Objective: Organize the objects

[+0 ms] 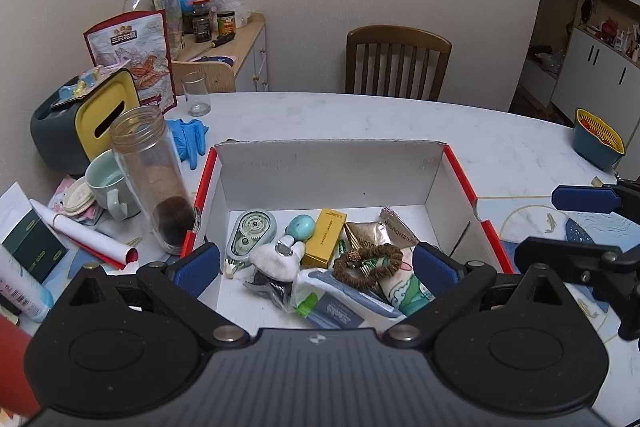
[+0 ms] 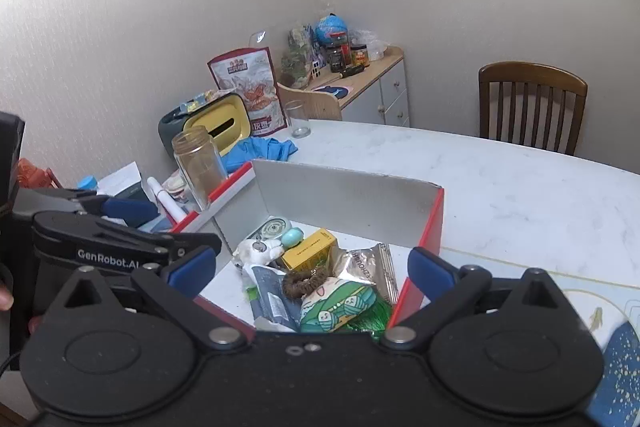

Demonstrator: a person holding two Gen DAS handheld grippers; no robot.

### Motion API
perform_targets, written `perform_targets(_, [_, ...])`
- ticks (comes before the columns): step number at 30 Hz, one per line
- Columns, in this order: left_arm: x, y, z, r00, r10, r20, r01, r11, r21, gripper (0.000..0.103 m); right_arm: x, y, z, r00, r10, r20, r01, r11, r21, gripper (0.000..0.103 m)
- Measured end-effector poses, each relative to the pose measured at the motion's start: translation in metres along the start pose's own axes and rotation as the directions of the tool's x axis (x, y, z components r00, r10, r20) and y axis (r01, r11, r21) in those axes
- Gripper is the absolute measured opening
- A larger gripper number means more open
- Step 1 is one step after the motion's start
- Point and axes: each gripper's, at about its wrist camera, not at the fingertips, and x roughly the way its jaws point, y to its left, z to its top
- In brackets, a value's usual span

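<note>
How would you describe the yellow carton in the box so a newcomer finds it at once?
Start at the red-edged cardboard box on the marble table. Among the clutter on its floor, the yellow carton lies near the middle, between the turquoise egg-shaped thing and the silvery snack packet. It is the only plain yellow rectangular pack there.

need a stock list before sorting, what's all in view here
box: 1, white with red rim, mid table
correction tape: 1, pale green, in box, left
egg: 1, teal, in box
yellow carton: 1, in box, centre
hair tie: 1, brown, in box, on packets
snack packet: 1, gold-brown, in box, right
jar: 1, clear, left of box
mug: 1, pale green, left of jar
gloves: blue, behind jar
glass: 1, clear, far left of table
basket: 1, yellow in blue, right edge
chair: 1, brown, behind table
left gripper: open, over box
right gripper: open, over box
</note>
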Motion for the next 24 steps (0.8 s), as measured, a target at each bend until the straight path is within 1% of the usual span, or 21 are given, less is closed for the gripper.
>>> perform_targets(7, [-0.017, -0.011, -0.008, 1.000, 0.002, 0.017, -0.002, 1.000, -0.009, 0.103, -0.015, 0.001, -0.010, 1.000, -0.024, 0.016, 0.025, 1.000, -0.013, 0.102])
perform_targets(10, [-0.024, -0.017, -0.011, 1.000, 0.008, 0.030, -0.008, 1.000, 0.003, 0.103, -0.022, 0.000, -0.014, 0.999, -0.029, 0.021, 0.029, 0.999, -0.017, 0.102])
perform_targets(14, [-0.030, -0.025, -0.015, 0.999, -0.010, 0.038, 0.010, 1.000, 0.007, 0.103, -0.026, -0.003, -0.015, 0.999, -0.031, 0.023, 0.031, 0.999, -0.013, 0.102])
perform_targets(17, [-0.034, -0.033, -0.019, 0.999, -0.008, 0.044, 0.007, 1.000, 0.013, 0.103, -0.027, -0.004, -0.016, 0.999, -0.033, 0.020, 0.033, 0.999, -0.011, 0.102])
perform_targets(24, [-0.032, -0.040, -0.023, 0.999, -0.010, 0.030, 0.010, 1.000, -0.006, 0.103, -0.029, -0.011, -0.022, 1.000, -0.024, 0.009, 0.024, 1.000, -0.007, 0.102])
